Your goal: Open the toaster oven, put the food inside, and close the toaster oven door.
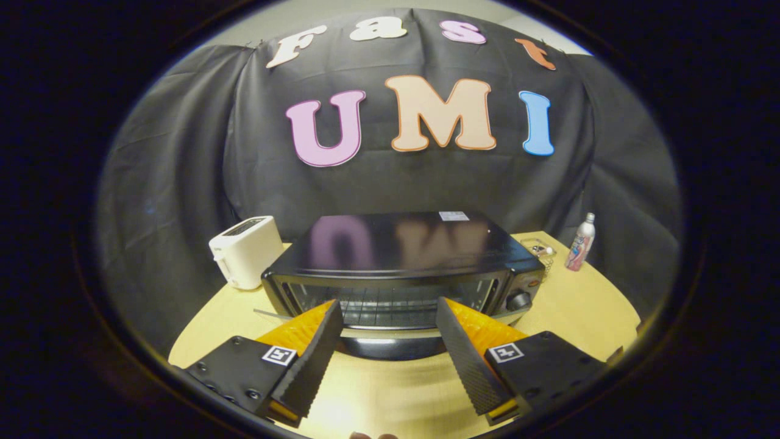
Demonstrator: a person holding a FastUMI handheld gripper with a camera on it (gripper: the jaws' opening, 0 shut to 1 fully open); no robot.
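Jaws released, our gripper [388,323] hovers before the glossy black toaster oven [402,268] at centre frame. We see its glass door lowered onto the pale wooden table [579,305].

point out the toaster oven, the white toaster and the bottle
toaster oven [396,244], gripper view, on its glossy black top, beyond the open gripper [386,310]
white toaster [248,253], gripper view, on its front side
bottle [581,242], gripper view, on the middle of its body
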